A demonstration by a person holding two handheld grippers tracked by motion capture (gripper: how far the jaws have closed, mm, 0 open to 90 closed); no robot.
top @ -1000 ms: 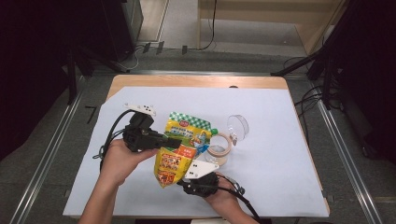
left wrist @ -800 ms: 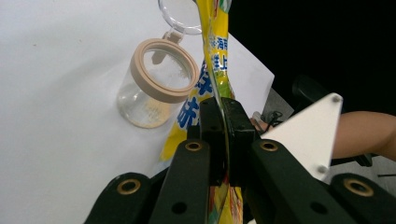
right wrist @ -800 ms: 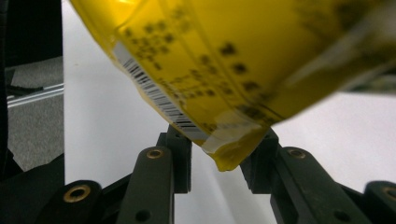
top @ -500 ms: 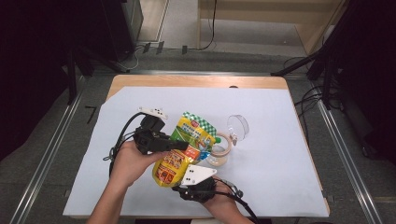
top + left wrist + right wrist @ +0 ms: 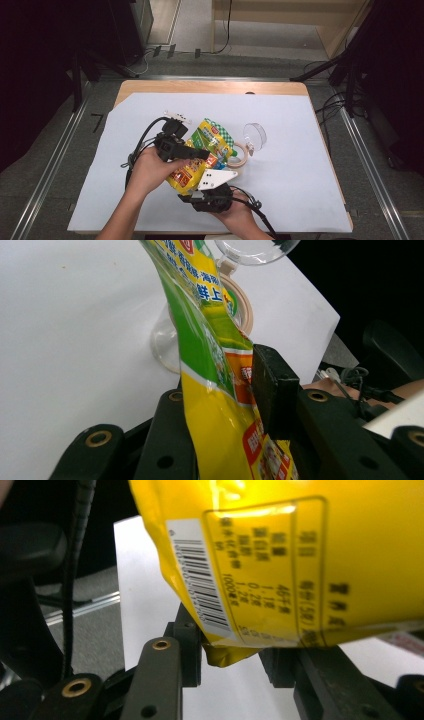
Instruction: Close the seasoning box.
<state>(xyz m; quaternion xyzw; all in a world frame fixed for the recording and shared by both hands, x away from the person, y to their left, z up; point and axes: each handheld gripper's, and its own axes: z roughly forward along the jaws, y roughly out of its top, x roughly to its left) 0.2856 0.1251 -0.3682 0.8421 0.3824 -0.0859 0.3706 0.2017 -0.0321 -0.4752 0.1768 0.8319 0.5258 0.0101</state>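
Above the white-covered desk (image 5: pixel 300 150), the left gripper (image 5: pixel 197 152) and right gripper (image 5: pixel 210 192) are lifting a yellow-green snack bag (image 5: pixel 210 142), fingers clamped on its middle and bottom corner; tearing it open likely comes next, needing opposed pulls.

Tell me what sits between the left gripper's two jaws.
The yellow and green snack bag runs up between the jaws of the left gripper, which are shut on its flat edge, as seen in the left gripper view. Behind it lies a tape roll.
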